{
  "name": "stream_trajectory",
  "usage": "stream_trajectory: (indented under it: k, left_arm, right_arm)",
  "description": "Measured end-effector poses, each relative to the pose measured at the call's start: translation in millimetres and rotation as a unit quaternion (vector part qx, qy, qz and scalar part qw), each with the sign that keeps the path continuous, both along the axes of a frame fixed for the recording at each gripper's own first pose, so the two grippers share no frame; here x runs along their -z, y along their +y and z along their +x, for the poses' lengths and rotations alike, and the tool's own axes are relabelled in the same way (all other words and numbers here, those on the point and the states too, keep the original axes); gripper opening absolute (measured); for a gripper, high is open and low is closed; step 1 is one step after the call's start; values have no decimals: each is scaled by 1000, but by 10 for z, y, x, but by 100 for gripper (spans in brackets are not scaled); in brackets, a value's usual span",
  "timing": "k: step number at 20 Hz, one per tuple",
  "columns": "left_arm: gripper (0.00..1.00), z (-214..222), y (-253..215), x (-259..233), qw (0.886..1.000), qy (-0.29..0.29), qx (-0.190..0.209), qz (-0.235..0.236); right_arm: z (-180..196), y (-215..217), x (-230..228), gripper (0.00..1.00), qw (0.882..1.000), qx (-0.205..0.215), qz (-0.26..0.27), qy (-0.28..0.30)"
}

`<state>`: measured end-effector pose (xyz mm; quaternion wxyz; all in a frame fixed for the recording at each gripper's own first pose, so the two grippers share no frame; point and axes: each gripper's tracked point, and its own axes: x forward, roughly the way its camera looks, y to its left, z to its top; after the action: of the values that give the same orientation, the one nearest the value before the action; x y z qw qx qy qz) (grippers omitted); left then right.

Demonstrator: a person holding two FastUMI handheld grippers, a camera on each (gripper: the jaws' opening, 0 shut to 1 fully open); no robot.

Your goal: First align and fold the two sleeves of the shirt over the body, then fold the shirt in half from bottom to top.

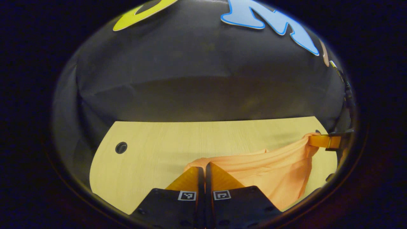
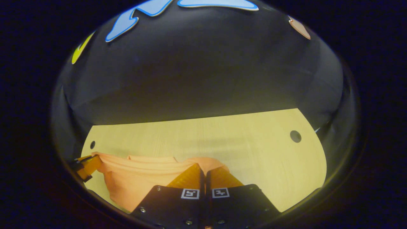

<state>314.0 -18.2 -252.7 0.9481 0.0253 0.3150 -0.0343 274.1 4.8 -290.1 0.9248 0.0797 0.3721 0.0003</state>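
Note:
A peach-orange shirt [image 1: 270, 171] hangs stretched between the two grippers above the pale wooden table [image 1: 159, 149]. In the left gripper view my left gripper [image 1: 203, 167] is shut on one end of the shirt's edge, and the cloth sags away to the right toward the other gripper [image 1: 321, 141], which pinches the far end. In the right gripper view my right gripper [image 2: 204, 168] is shut on the shirt [image 2: 140, 178], whose edge runs left to the other gripper [image 2: 87, 167]. The lower part of the shirt drapes down onto the table.
The table has a round cable hole [image 1: 121, 147] near its left end and another cable hole [image 2: 295, 136] near its right end. The black booth wall [image 1: 203, 79] stands right behind the table's far edge.

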Motion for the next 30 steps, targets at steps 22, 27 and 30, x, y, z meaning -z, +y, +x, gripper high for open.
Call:
stream_trajectory:
  k: [22, 27, 30]
  left_arm:
    - [65, -191, 38, 218, 997, 44, -47, -50]
    - [61, -531, 51, -388, 997, 29, -42, -63]
    - [61, -797, 64, -893, 997, 7, -33, -63]
  right_arm:
    - [1, 159, 379, 48, 1000, -10, 8, 17]
    - [-248, 196, -163, 48, 1000, -18, 0, -13]
    - [-495, 238, -565, 48, 999, -26, -6, -38]
